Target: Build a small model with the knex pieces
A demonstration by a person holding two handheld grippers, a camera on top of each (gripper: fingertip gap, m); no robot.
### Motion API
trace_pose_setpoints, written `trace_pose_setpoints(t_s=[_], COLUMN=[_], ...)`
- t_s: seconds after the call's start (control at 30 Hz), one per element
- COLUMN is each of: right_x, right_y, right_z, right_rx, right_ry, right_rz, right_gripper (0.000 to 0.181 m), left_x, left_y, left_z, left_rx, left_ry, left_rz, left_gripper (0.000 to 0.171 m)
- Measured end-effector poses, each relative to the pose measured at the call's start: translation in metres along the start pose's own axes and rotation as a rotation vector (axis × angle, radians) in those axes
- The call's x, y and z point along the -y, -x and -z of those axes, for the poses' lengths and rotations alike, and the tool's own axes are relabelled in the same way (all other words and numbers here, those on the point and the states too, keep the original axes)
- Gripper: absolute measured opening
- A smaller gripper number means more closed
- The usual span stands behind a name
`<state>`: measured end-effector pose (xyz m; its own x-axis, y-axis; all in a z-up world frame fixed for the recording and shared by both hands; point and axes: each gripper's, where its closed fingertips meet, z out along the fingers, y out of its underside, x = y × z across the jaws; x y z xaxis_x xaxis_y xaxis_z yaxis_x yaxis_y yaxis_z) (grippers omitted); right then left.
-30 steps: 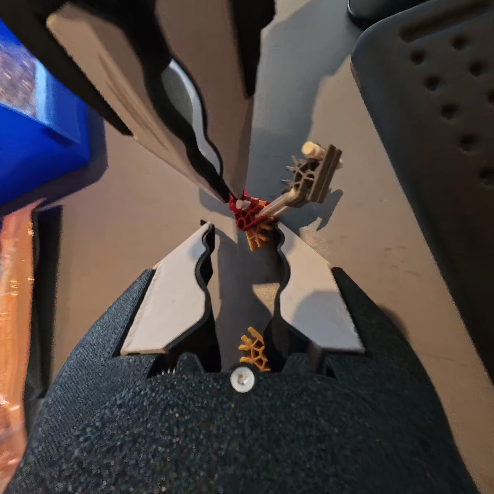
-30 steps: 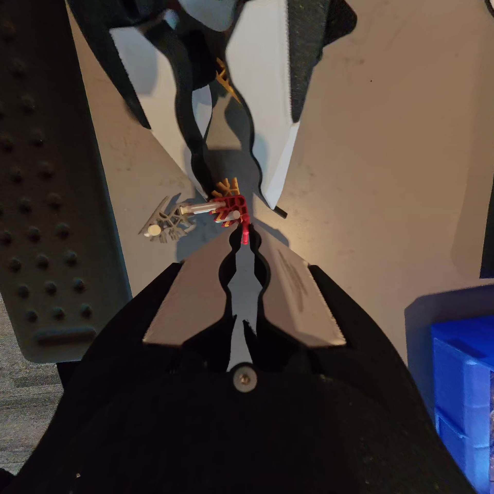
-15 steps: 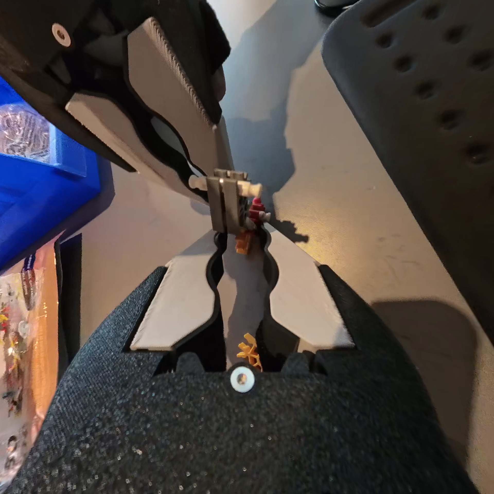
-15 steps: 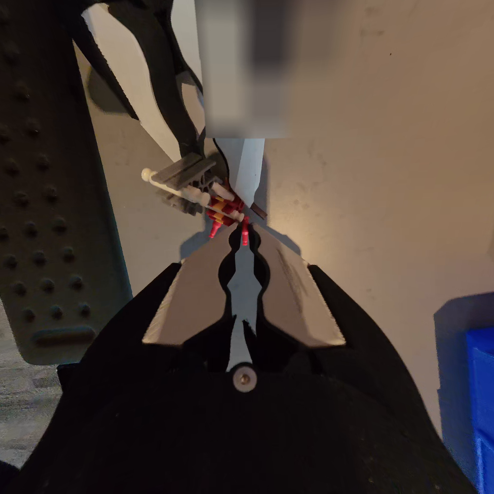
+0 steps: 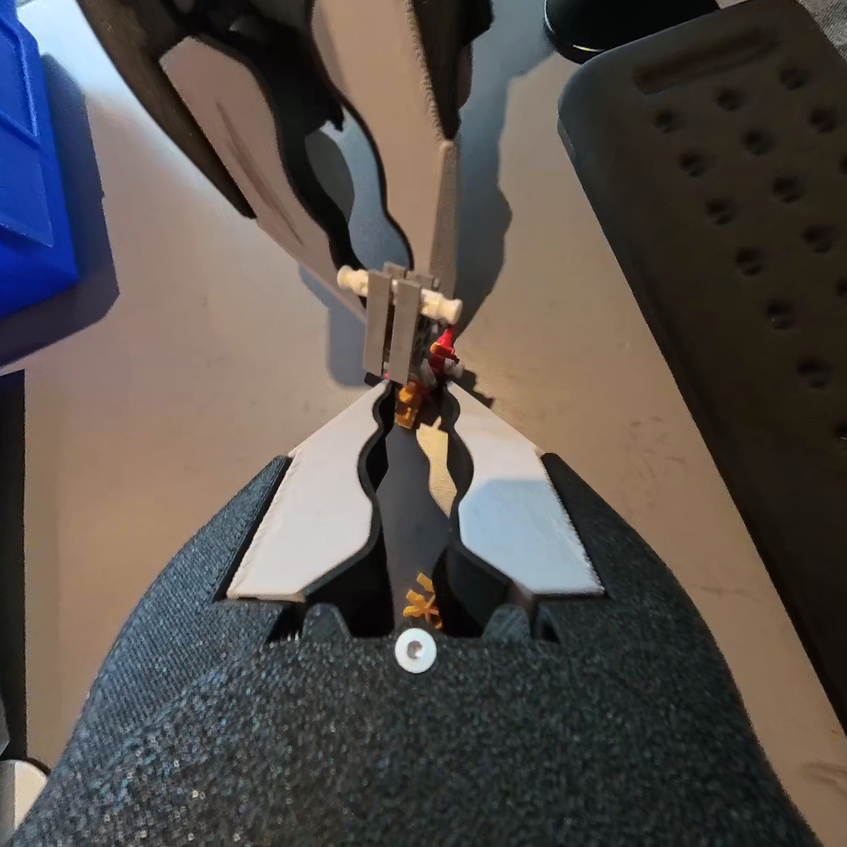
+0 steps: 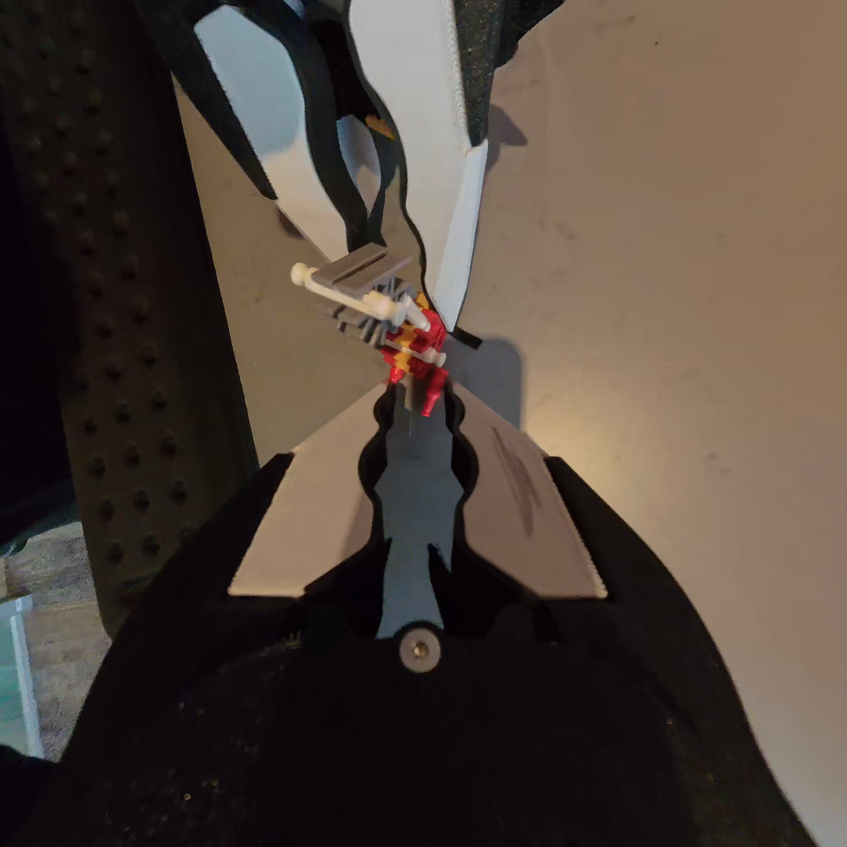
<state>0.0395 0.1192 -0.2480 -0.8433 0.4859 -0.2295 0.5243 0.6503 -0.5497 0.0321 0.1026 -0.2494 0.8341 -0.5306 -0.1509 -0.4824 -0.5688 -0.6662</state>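
Note:
A small construction-toy assembly hangs between my two grippers above the beige table (image 5: 183, 412). It has grey snowflake-shaped connectors (image 5: 394, 325) on a white rod (image 5: 447, 309), then red connectors (image 5: 442, 357) and a yellow one (image 5: 408, 408). My left gripper (image 5: 415, 392) is shut on the yellow end. My right gripper (image 6: 417, 394) faces it tip to tip and is shut on the red end, with a red rod (image 6: 433, 394) between its tips. The right wrist view shows the grey part (image 6: 362, 293) sticking out to the left. A loose yellow connector (image 5: 419, 605) sits deep between the left fingers.
A blue bin (image 5: 27, 160) stands at the left of the left wrist view. A dark perforated chair part (image 5: 733, 229) lies along one table edge and also shows in the right wrist view (image 6: 91, 275). Floor shows beyond it (image 6: 55, 573). Between my left fingertips and the loose yellow connector (image 5: 419, 605) there is roughly 9 cm.
Both grippers turned the assembly, so its grey end swung from lying out to the side to standing edge-on. The blue bin has left the right wrist view.

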Motion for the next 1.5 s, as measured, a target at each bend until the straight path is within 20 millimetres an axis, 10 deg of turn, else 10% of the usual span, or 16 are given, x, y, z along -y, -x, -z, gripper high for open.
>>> trace_pose_setpoints(t_s=[1.5], right_x=[-0.0001], right_y=[0.0062], right_z=[-0.0017], right_rx=[0.015], right_ry=[-0.21], right_rz=[-0.02], right_gripper=[0.011], left_x=[0.0018], left_y=[-0.0006], left_z=[-0.0018], left_rx=[-0.011], left_ry=[-0.021], left_rz=[-0.022], left_gripper=[0.017])
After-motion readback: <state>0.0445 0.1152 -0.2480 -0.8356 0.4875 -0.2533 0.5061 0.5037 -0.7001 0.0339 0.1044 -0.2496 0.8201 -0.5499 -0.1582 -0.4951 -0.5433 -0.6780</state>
